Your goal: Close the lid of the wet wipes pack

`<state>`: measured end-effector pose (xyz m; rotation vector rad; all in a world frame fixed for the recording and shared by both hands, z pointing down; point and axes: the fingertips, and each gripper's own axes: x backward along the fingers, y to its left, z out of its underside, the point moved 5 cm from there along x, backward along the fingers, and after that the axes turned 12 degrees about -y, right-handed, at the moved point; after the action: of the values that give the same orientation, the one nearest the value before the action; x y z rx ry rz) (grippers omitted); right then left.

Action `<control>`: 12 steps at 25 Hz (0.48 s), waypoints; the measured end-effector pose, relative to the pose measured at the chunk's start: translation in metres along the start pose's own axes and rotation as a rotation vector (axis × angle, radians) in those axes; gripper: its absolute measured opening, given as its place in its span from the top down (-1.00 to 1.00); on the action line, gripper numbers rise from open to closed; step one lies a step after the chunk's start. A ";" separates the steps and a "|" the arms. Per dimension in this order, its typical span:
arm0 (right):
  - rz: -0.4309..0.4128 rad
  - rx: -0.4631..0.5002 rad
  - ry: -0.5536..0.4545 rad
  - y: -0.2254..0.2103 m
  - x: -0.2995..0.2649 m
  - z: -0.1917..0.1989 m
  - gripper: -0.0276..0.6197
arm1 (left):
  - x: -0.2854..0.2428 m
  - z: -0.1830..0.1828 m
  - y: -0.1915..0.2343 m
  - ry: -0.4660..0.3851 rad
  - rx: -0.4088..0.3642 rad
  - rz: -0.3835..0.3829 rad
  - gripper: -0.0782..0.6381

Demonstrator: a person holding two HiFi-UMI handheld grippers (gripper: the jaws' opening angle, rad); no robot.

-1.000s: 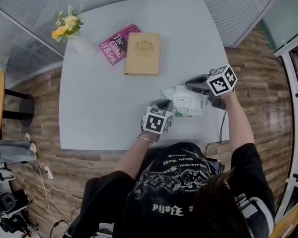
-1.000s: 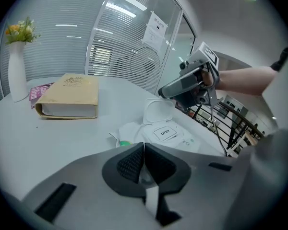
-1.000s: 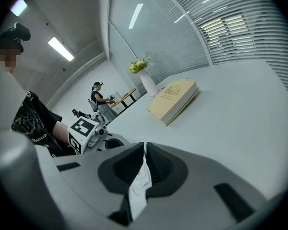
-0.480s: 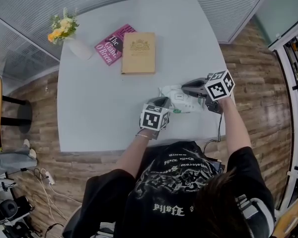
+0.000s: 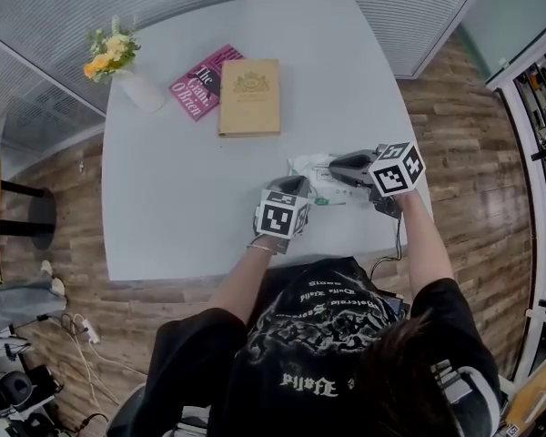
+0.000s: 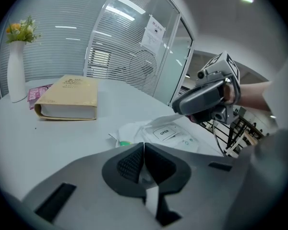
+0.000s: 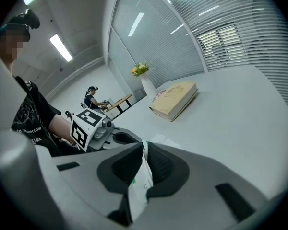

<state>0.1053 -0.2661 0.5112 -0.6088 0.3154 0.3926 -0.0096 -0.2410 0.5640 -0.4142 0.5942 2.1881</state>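
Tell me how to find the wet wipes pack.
Start at the big pale table, on the person's side. The wet wipes pack is the crinkly white pouch with an OPEN label on top, unlike the stiff tan book, pink book and flower vase farther back.

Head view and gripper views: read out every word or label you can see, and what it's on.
"OPEN": sticker on the wipes pack.
"The Giant, O'Brien": pink book.
Tan book, shirt print, notice on the glass: too small or blurred to read.
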 end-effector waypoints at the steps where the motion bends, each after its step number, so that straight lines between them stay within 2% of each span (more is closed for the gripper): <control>1: 0.001 0.013 0.017 0.003 -0.002 0.004 0.82 | 0.000 0.000 0.000 0.000 -0.003 0.001 0.76; 5: 0.011 0.034 0.080 0.005 -0.007 0.019 0.81 | -0.001 0.000 0.001 -0.001 -0.003 -0.001 0.76; 12: 0.104 0.053 0.124 0.003 -0.017 0.041 0.86 | 0.000 0.000 -0.001 -0.002 -0.024 0.000 0.76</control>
<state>0.0960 -0.2436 0.5478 -0.5673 0.4762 0.4462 -0.0093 -0.2401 0.5640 -0.4246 0.5665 2.1971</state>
